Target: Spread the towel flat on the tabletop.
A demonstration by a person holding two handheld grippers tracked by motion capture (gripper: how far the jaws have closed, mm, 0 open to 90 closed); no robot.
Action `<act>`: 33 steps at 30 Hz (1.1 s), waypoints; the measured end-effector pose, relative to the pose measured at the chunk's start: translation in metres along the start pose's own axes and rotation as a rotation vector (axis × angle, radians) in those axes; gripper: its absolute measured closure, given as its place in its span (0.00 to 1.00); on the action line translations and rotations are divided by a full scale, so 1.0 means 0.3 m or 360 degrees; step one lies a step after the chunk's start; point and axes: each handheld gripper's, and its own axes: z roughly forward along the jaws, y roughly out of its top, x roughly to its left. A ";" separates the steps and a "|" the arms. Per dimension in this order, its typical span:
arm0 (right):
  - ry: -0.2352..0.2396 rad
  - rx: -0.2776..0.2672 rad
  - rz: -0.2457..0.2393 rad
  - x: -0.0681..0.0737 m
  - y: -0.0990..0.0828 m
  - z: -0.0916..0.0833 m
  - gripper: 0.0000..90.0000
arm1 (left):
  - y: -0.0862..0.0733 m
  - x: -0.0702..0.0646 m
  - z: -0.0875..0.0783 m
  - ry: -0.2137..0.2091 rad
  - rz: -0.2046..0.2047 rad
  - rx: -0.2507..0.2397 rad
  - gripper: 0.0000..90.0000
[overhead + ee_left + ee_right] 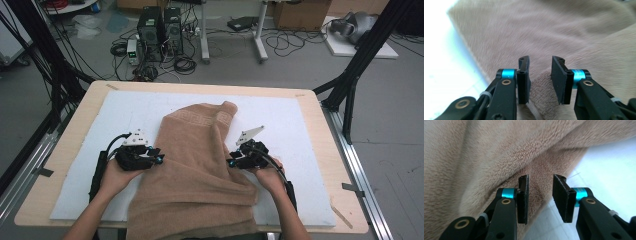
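Observation:
A tan fleecy towel (200, 160) lies rumpled down the middle of the white mat (125, 107), and its near end hangs over the table's front edge. My left gripper (159, 159) sits at the towel's left edge and my right gripper (231, 162) at its right edge, each pointing inward. In the left gripper view the left gripper (540, 60) is open, with a fold of towel (549, 30) lying loose between the jaws, untouched by the pads. In the right gripper view the right gripper (541, 178) is open over the towel's (499, 150) edge and the mat (609, 170).
The mat covers most of a wooden table (70, 130). Black frame posts (350, 85) stand at both sides. On the floor beyond the far edge are computer towers (160, 32), tangled cables and cardboard boxes.

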 end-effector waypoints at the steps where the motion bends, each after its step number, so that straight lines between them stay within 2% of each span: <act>1: -0.0007 0.0012 -0.0013 0.000 0.000 0.010 0.74 | -0.006 0.012 0.015 -0.0007 -0.0032 0.0043 0.71; 2: -0.0017 0.0033 -0.0022 0.001 -0.001 0.018 0.75 | -0.012 0.019 0.029 -0.0011 -0.0048 0.0086 0.68; 4: -0.0015 0.0023 -0.0008 -0.004 -0.002 0.017 0.79 | -0.020 0.021 0.049 -0.0021 -0.0042 0.0139 0.68; 5: -0.0010 0.0017 0.0004 -0.008 -0.005 0.016 0.83 | -0.021 0.019 0.052 -0.0043 -0.0041 0.0132 0.72; 6: 0.0005 0.0010 0.0015 -0.013 -0.007 0.015 0.91 | -0.019 0.011 0.053 -0.0051 -0.0007 0.0133 0.80; 7: 0.0027 0.0015 0.0016 -0.018 -0.008 0.012 0.94 | -0.017 0.002 0.053 -0.0052 0.0015 0.0135 0.86; 10: 0.0014 0.0033 -0.0003 -0.012 -0.005 0.005 0.97 | -0.014 -0.012 0.045 -0.0025 0.0061 0.0159 0.95; 14: -0.0025 0.0046 -0.0003 -0.006 -0.016 -0.026 0.97 | -0.015 -0.017 0.017 -0.0024 0.0063 0.0148 0.96; 20: -0.0102 0.0005 0.0004 0.000 -0.073 -0.126 0.97 | -0.031 -0.041 -0.025 -0.0014 0.0090 0.0110 0.96; 23: -0.0127 0.0011 0.0027 0.009 -0.115 -0.171 0.97 | -0.046 -0.054 -0.044 -0.0041 0.0087 0.0083 0.96; 27: -0.0113 0.0000 0.0033 0.044 -0.165 -0.212 0.97 | -0.062 -0.069 -0.070 -0.0100 0.0082 0.0063 0.96; 30: -0.0119 -0.0029 -0.0005 0.059 -0.158 -0.230 0.94 | -0.047 -0.070 -0.079 -0.0090 0.0102 0.0023 0.95; 33: -0.0155 -0.0088 0.0028 0.040 -0.130 -0.238 0.84 | -0.013 -0.046 -0.074 -0.0043 0.0081 -0.0031 0.87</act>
